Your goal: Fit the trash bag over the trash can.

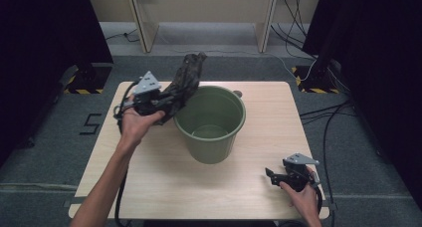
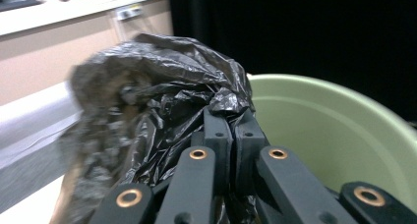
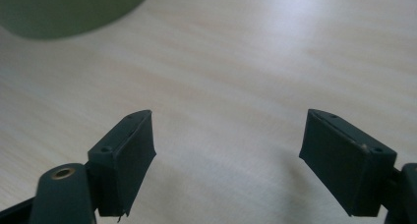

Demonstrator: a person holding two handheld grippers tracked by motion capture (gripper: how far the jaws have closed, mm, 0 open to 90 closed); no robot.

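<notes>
High view: the left gripper (image 1: 166, 100) sits at the table's (image 1: 149, 182) left rear, just beside the green bucket (image 1: 211, 123), with its jaws pinched on a black bag (image 1: 188, 77). The bag rises crumpled from the jaws, clear of the table, and leans over the bucket's left rim, though whether it touches the rim is hard to tell. The bucket stands upright near the table's middle, and its floor looks bare.

The left gripper view shows the gripper (image 2: 231, 130) with its jaws pressed together on a fold of the bag (image 2: 162, 86), the plastic bunching up and to the left of them. The bucket's (image 2: 339, 130) pale green inner wall curves just to the right.

The right gripper (image 1: 271, 176) rests at the table's front right corner, well apart from the bucket. In the right gripper view its jaws (image 3: 226, 160) stand spread with bare tabletop (image 3: 246, 62) between them, gripping nothing, and the bucket's base (image 3: 69, 10) shows blurred at the upper left.
</notes>
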